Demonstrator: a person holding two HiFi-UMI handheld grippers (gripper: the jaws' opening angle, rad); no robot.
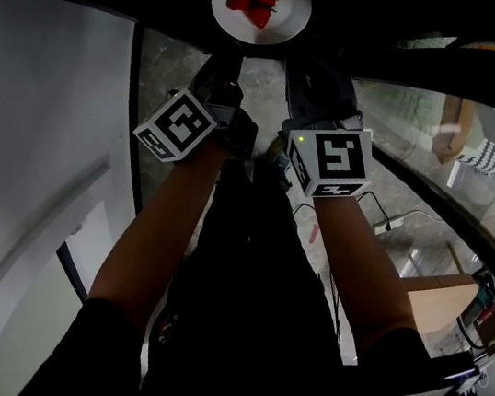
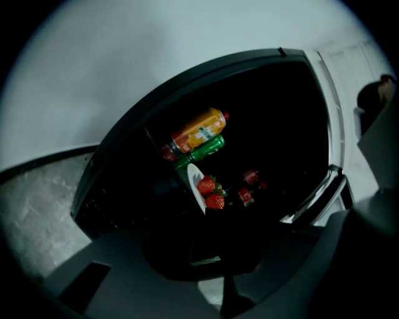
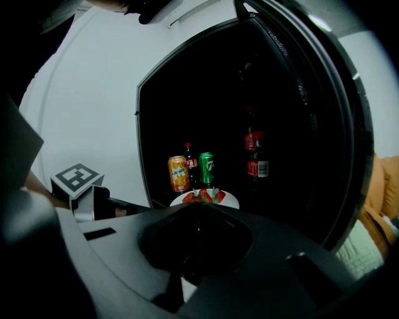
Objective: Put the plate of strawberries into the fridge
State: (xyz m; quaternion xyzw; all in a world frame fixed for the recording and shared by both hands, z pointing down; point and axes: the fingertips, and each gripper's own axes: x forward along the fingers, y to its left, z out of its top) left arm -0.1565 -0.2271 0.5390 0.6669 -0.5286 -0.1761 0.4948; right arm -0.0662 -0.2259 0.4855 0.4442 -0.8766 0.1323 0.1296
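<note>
A white plate (image 1: pixel 290 17) with several red strawberries (image 1: pixel 257 0) lies inside the dark fridge, at the top of the head view. My left gripper (image 1: pixel 222 63) and right gripper (image 1: pixel 318 78) both point at it from just below its near rim. Their jaws are lost in shadow, so neither their state nor any contact with the plate shows. In the left gripper view the plate (image 2: pixel 194 184) appears small and edge-on ahead. In the right gripper view the plate (image 3: pixel 228 200) sits just beyond the gripper body.
An orange can (image 3: pixel 178 173), a green can (image 3: pixel 206 168) and cola bottles (image 3: pixel 255 156) stand behind the plate. The white fridge wall (image 1: pixel 30 158) rises on my left, the open door (image 3: pixel 340 124) curves on the right. A cardboard box (image 1: pixel 436 302) sits on the floor.
</note>
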